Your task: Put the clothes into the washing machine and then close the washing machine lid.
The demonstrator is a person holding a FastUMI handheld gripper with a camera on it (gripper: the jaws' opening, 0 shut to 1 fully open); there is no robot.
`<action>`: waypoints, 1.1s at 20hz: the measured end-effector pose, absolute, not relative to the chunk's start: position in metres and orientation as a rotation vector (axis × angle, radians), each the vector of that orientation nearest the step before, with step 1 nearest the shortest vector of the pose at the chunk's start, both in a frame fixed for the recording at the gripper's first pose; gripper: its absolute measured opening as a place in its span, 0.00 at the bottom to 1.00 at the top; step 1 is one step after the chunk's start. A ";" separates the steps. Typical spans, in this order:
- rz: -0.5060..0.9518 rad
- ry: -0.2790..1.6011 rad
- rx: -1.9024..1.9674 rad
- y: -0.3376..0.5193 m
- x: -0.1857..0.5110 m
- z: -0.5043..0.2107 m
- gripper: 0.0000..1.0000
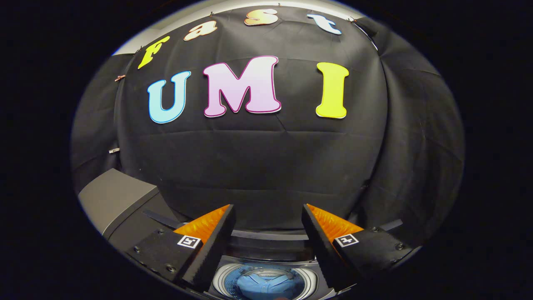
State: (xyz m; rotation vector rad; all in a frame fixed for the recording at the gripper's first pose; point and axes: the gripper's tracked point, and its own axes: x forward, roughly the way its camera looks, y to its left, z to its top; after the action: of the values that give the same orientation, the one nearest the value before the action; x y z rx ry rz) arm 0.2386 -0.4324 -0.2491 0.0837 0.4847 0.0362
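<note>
The gripper point(268, 216) hangs above a top-loading washing machine point(125, 204), its jaws spread wide and holding nothing. Below, between the fingers, blue clothes point(262, 285) lie inside the open drum point(220, 281). The grey lid point(110, 198) stands raised to one side.

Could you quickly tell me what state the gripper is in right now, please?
Gripper: open, fingers spread apart and holding nothing, above the round steel washing machine drum with blue clothes inside it.
</note>
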 end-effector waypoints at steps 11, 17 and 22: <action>0.070 0.500 0.102 -0.422 0.172 -0.270 1.00; 0.089 0.660 0.084 -0.418 0.129 -0.313 0.99; 0.115 0.689 0.061 -0.405 0.121 -0.324 0.99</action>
State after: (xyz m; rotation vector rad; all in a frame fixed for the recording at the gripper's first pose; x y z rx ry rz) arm 0.1212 -0.4047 -0.3245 0.0610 0.6894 0.1150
